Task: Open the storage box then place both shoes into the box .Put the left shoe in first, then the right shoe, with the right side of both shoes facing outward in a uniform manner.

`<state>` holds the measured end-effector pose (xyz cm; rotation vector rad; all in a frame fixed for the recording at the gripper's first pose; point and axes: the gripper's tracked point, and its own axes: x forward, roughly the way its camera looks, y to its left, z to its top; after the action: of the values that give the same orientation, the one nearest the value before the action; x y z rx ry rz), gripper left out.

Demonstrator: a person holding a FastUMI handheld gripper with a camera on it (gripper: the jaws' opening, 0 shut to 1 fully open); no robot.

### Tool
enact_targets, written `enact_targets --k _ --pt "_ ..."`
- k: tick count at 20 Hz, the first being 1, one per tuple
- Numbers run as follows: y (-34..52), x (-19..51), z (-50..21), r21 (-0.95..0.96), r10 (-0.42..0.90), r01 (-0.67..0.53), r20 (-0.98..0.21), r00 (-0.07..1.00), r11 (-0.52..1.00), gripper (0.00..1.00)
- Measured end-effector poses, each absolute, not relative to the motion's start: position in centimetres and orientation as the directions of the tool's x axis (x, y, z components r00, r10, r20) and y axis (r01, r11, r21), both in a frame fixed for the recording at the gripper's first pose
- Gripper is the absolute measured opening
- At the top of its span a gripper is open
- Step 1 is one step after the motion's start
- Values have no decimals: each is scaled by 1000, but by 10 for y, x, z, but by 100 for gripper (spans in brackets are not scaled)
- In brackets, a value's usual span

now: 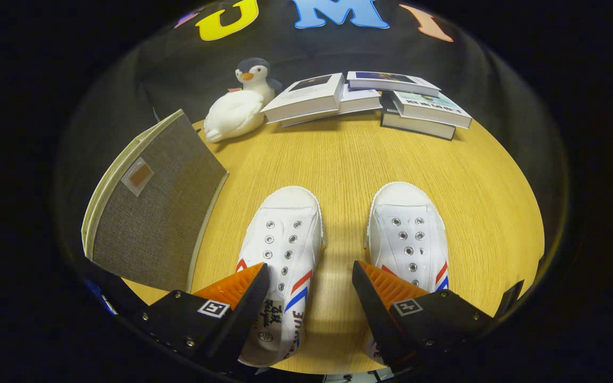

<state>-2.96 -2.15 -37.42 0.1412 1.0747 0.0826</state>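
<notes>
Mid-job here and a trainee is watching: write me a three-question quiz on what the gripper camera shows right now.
1. True or false: the storage box already stands open with a shoe inside.
2. What lies at the table's far edge, beyond the two shoes? A) a plush penguin and books B) a kettle C) a folded towel
3. Fill in: the gripper is ____, with the left shoe by one finger and the right shoe by the other.

Key
1. False: the box lies shut to the side of the left shoe, and both shoes sit on the table.
2. A
3. open
</notes>
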Motion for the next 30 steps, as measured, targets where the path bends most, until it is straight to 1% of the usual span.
enact_targets --k 2,4,6,9,10,12,15,17,19,20,21,26,30 --pt "-23 -32 -377 146 126 11 -881 455 989 95" --pt "-22 -36 -377 158 136 16 -890 434 987 86" --pt "-22 -35 -381 172 147 24 -897 417 985 81" --pt "-20 -35 -385 198 166 45 -910 379 979 81" --pt "-6 -33 -386 268 233 42 -897 376 962 65" --pt "-6 -36 -380 296 248 78 -894 374 952 33" --pt "-7 -37 -384 301 249 104 -905 344 948 33" --pt "-6 -35 -389 342 266 184 -900 344 921 11" --pt "-7 -38 -381 362 274 221 -897 347 905 11" --pt "-12 -36 -378 360 259 244 -894 365 900 11" --pt "-9 -36 -384 358 254 249 -895 367 900 0" --pt "4 -38 -353 443 327 274 -866 379 854 0" --pt "12 -28 -317 464 342 258 -848 404 847 0"
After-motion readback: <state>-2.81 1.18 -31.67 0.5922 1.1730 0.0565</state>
